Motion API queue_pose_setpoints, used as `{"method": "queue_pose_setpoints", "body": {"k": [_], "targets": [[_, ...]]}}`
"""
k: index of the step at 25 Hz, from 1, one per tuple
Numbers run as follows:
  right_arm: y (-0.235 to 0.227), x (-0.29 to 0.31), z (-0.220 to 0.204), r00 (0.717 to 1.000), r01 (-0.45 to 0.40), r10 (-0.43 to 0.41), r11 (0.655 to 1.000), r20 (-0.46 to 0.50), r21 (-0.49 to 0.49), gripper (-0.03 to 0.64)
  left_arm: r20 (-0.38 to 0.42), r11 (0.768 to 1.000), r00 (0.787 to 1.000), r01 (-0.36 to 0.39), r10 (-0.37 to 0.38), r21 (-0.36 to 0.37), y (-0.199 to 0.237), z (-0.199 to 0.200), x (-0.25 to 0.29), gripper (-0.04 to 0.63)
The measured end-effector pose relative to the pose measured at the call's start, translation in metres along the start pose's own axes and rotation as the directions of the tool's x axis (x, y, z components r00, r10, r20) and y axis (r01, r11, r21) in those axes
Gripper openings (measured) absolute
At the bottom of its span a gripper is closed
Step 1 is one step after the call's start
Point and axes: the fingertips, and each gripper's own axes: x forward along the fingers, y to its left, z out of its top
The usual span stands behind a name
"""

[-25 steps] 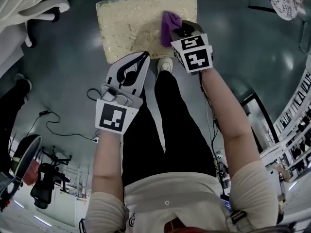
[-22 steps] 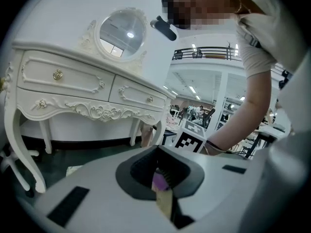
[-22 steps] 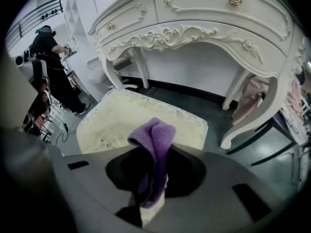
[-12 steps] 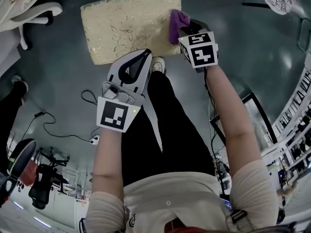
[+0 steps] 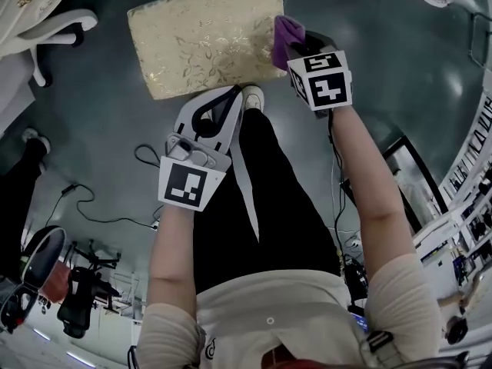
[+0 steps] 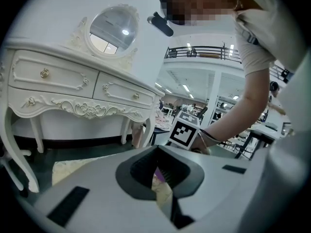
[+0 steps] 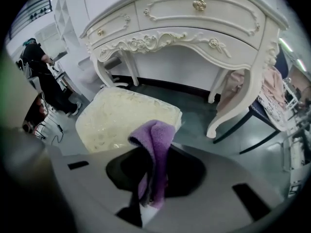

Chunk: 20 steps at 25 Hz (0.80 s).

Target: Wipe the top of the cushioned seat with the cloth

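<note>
The right gripper (image 5: 298, 46) was clamped on the cloth (image 5: 286, 35) at the 3 o'clock edge of the cushioned seat (image 5: 204, 41), whose long axis stretched toward 9 o'clock; the left gripper (image 5: 228, 92), jaws together and empty, hung by its 6 o'clock edge.

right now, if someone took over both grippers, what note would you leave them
Right gripper: shut on the purple cloth, at the right edge of the cushioned seat; contact with the top cannot be told.
Left gripper: shut, empty, held off the seat's near edge.
Done: cloth is gripped and at the seat.
Left: sweep the cloth across the top; how much is already wiped does not show.
</note>
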Motion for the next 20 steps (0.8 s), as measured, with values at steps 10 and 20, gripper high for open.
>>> {"method": "queue_pose_setpoints", "body": {"k": [10,20], "targets": [[0.119,-0.002,0.025,0.994,-0.103,0.102,0.994,0.05,0.022,0.086,0.01,0.998,0.998,-0.055,0.055,-0.013,0.05,-0.004,-0.082,0.012],[0.262,0.033,0.047,0.965,-0.254,0.256,0.966,0.048,-0.053,0.086,-0.008,0.99,0.991,-0.133,0.132,-0.043,0.107,-0.032,-0.161,0.012]]}}
